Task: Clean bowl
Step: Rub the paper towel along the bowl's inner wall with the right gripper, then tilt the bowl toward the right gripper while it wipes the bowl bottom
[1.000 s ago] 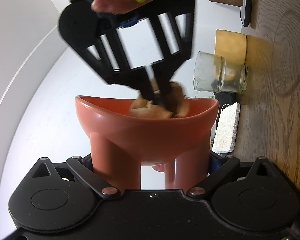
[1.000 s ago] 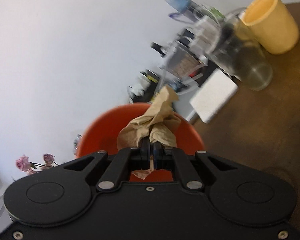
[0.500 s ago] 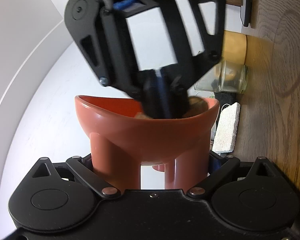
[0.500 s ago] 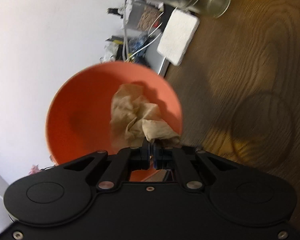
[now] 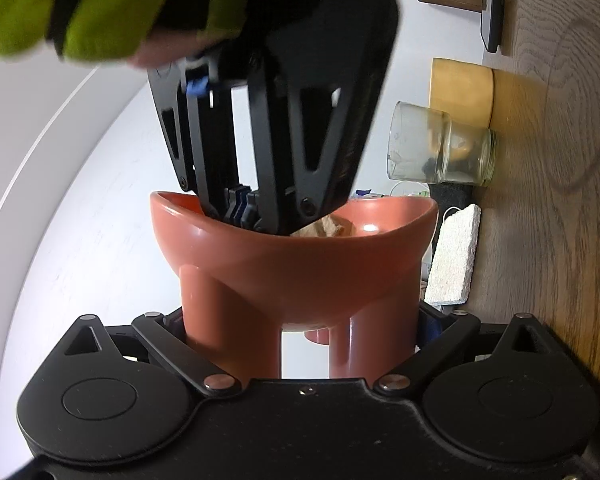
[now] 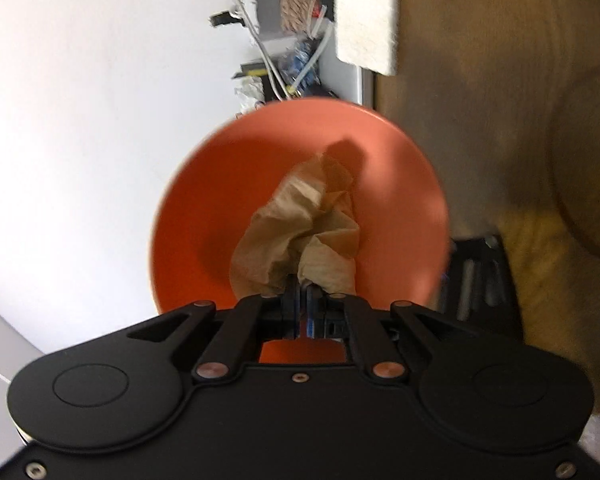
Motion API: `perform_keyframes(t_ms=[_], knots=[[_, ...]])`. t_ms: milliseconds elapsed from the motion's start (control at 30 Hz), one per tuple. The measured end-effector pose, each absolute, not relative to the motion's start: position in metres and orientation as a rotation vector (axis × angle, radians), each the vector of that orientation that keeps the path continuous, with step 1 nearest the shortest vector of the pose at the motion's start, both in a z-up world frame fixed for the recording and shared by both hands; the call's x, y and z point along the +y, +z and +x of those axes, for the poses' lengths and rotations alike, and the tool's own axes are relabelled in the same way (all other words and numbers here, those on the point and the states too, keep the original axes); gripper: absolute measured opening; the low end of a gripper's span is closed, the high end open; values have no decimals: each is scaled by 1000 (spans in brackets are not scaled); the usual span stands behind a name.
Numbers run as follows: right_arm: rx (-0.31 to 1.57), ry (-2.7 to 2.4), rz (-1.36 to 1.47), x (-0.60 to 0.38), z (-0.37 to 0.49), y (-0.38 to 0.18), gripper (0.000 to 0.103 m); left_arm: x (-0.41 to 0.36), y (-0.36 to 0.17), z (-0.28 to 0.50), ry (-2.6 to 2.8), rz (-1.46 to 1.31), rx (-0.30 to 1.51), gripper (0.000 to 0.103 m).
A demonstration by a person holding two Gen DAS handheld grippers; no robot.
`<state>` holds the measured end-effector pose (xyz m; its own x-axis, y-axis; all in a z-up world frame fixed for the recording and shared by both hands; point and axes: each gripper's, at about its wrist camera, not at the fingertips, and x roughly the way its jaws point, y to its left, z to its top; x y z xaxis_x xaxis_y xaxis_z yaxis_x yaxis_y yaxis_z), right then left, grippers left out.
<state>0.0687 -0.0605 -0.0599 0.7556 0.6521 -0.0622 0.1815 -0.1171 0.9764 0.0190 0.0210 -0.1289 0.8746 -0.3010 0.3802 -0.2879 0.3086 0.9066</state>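
Right tool has rolled hard since a second ago and sunk deeper into the bowl: earlier the paper wad sat up near the rim, now it's down against the inside, near the middle. Reads as a wiping stroke under way, so cleaning is mid-pass, not finished; can't see any dirt to judge how much is left.

Right tool clenched on the wad, jaws nearly together with the paper bunched out in front. In the left view it comes down into the bowl from above, tips below the rim, and a hand with a yellow-green glove or sleeve grips it at the top.

Left tool hasn't budged. It grasps the bowl by its legs, fingers pressed on the outer sides of two legs, bowl held up off the bench and tipped so its mouth faces the right tool.

Background: glass jar, yellow cup and white sponge on the bench, well apart from the bowl, not involved.

Next is likely more sweeps round the wall. Risk: the wad slips out of the pinch.
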Motion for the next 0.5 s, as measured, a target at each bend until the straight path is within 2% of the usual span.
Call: perform_keyframes(t_ms=[233,500], knots=[[649,243,1689,-71,79,-49,6,19,-130,20,-9,1276,-543,96],[694,112,1558,-78,78,-50,5,18,-130,21,-6,1277,-541,96]])
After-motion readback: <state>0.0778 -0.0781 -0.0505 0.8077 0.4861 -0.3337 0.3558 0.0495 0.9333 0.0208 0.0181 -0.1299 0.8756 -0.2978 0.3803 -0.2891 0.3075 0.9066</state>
